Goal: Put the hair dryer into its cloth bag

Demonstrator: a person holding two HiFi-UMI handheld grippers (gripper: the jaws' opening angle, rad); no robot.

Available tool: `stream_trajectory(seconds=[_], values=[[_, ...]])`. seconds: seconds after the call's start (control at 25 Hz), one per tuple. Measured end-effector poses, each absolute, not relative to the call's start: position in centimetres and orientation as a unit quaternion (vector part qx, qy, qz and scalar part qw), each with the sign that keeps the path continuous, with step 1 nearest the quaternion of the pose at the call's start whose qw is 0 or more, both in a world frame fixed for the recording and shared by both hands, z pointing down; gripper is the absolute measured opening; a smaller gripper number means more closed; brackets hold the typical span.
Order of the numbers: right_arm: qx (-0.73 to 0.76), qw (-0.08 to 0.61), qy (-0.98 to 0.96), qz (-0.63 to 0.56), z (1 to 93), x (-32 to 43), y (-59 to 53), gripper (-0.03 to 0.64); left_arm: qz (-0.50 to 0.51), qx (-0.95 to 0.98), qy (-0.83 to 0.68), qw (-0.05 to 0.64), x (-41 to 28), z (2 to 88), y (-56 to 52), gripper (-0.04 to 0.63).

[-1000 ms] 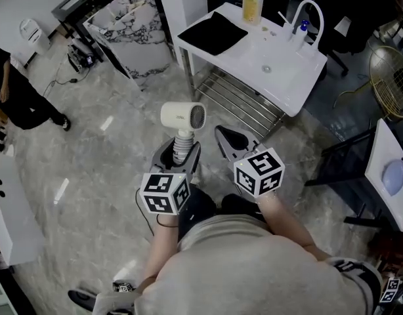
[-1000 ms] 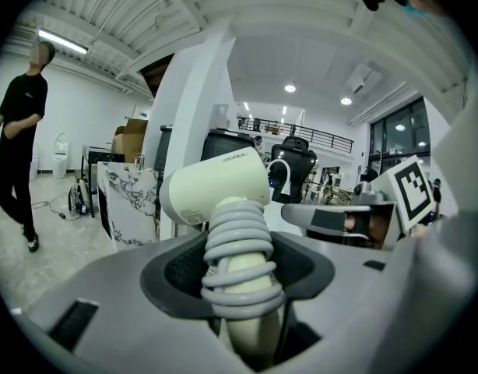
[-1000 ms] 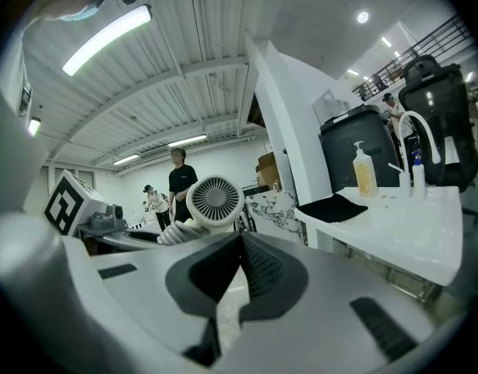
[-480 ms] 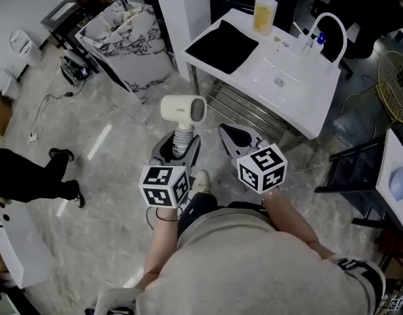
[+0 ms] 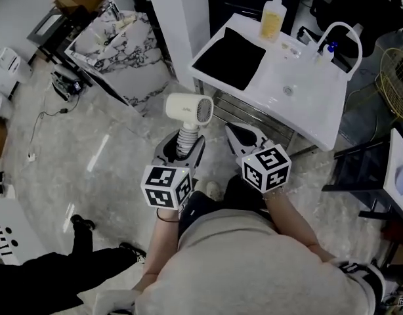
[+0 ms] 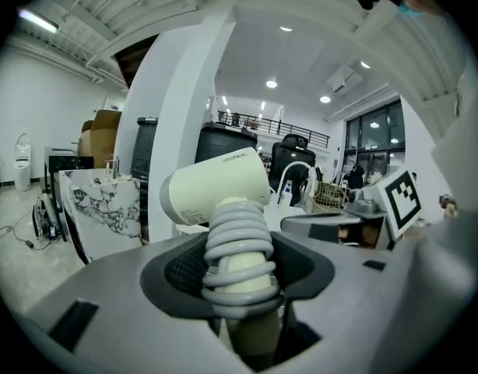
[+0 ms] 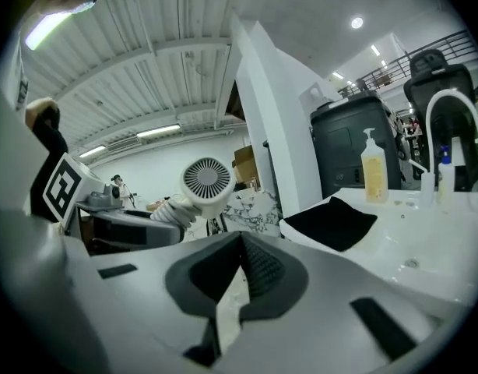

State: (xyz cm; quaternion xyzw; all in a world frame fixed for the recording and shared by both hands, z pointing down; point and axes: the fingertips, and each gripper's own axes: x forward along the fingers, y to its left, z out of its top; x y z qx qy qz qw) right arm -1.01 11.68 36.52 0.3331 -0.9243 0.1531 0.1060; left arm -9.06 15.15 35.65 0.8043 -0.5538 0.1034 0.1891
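A cream hair dryer [image 5: 188, 108] stands upright in my left gripper [image 5: 183, 151], which is shut on its handle wound with grey cord [image 6: 239, 248]. The dryer's body [image 6: 216, 189] tilts left above the jaws of the left gripper [image 6: 239, 279]. My right gripper [image 5: 244, 140] floats beside it, shut and with nothing held [image 7: 237, 275]; the dryer's round grille [image 7: 205, 181] shows to its left. A flat black cloth bag [image 5: 231, 49] lies on the left part of a white sink counter [image 5: 306, 107] ahead, and the bag [image 7: 331, 220] appears close in the right gripper view.
On the counter stand a soap bottle [image 5: 272, 18] and a white faucet [image 5: 339, 38]; a metal rack [image 5: 254, 113] sits under it. A white pillar [image 5: 182, 12] and marble-patterned cabinet [image 5: 116, 41] are at left. A person's dark legs [image 5: 57, 294] are bottom left.
Both grippers and the dryer have travelled toward the sink counter, which now lies nearer. The person in black has shifted from the left edge to the bottom left.
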Motion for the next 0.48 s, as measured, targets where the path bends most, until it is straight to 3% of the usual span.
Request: stream_trajectory(seconds=[0.48], values=[[0.337, 0.13, -0.916, 0.176, 39.3, -3.1, 4.0, -0.002, 0.115, 0.792, -0.555, 0.226, -12.7, 38.9, 8.8, 0.232]])
